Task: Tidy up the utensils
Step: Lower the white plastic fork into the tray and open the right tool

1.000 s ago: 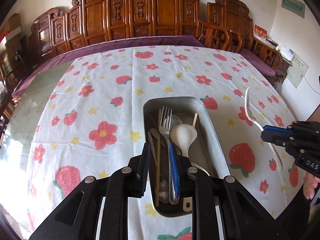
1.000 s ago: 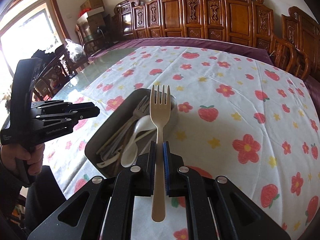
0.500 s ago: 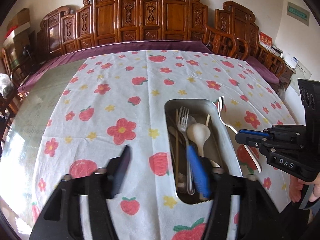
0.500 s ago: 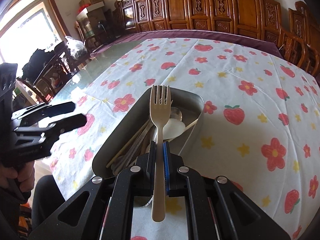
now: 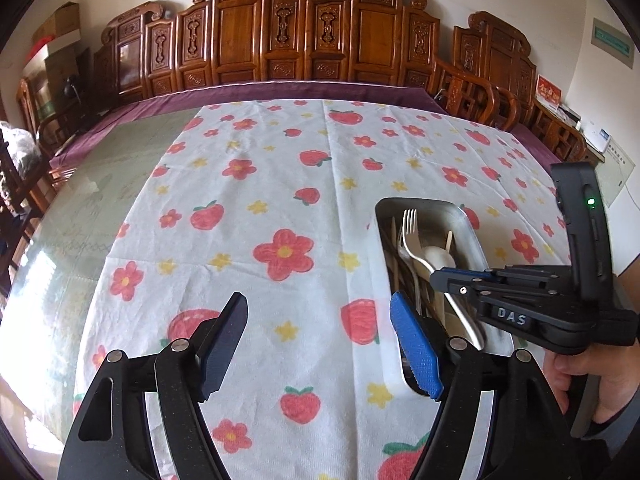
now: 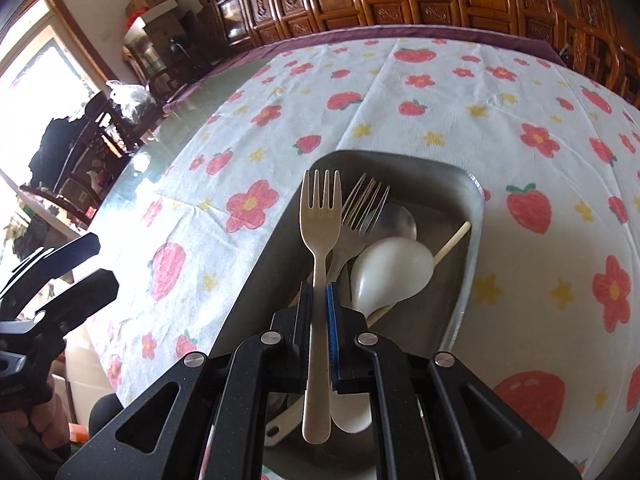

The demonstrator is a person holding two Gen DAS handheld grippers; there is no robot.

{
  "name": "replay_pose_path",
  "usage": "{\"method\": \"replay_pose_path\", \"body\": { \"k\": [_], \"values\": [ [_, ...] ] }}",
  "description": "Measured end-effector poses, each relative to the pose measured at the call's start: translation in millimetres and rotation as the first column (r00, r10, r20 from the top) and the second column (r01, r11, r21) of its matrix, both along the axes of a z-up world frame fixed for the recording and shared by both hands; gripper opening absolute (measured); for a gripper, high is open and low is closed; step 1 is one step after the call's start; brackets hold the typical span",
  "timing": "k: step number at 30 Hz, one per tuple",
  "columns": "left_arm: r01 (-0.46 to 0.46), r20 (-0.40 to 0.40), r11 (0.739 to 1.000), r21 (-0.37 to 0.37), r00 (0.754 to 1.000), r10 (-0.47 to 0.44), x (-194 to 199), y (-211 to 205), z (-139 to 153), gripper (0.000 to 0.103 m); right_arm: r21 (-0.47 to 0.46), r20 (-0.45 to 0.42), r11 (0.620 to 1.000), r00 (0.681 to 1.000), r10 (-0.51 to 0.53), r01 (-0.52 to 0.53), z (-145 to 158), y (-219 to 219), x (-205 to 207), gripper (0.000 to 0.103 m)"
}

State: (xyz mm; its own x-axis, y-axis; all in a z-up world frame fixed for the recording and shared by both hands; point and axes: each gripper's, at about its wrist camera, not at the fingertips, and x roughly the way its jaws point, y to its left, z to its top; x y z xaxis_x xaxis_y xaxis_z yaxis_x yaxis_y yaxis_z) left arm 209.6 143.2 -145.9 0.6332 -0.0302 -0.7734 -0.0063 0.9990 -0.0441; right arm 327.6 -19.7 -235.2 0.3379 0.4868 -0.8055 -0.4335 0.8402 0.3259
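The right claw (image 6: 319,312) pinches the beige fork (image 6: 320,248), prongs pointing ahead, seemingly just above the metal tray (image 6: 460,312) of utensils, while the left claw (image 5: 320,344) gapes wide beside it.

Tray (image 6: 474,200) is crowded: metal fork (image 6: 362,210), white spoon (image 6: 390,272), a chopstick (image 6: 452,242) and more handles fill the floor, leaving only a bare strip along its right wall. Right gripper (image 6: 320,308) sits low over the tray's near end, pinching the beige fork (image 6: 320,216) lengthwise above the pile, so access from that end is blocked. Left gripper (image 5: 320,340) hangs wide apart over the cloth (image 5: 280,200) just left of the tray, nothing between its fingers. Cloth left of and beyond the tray is open. Chairs (image 5: 304,44) line the far edge.
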Motion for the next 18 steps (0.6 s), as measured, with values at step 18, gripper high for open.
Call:
{"method": "replay_pose_path", "body": {
  "k": [18],
  "values": [
    [-0.015,0.018,1.000,0.005,1.000,0.015,0,6,7,0.071,0.104,0.021,0.994,1.000,-0.023,0.021,4,10,-6,0.012]
  ]
}}
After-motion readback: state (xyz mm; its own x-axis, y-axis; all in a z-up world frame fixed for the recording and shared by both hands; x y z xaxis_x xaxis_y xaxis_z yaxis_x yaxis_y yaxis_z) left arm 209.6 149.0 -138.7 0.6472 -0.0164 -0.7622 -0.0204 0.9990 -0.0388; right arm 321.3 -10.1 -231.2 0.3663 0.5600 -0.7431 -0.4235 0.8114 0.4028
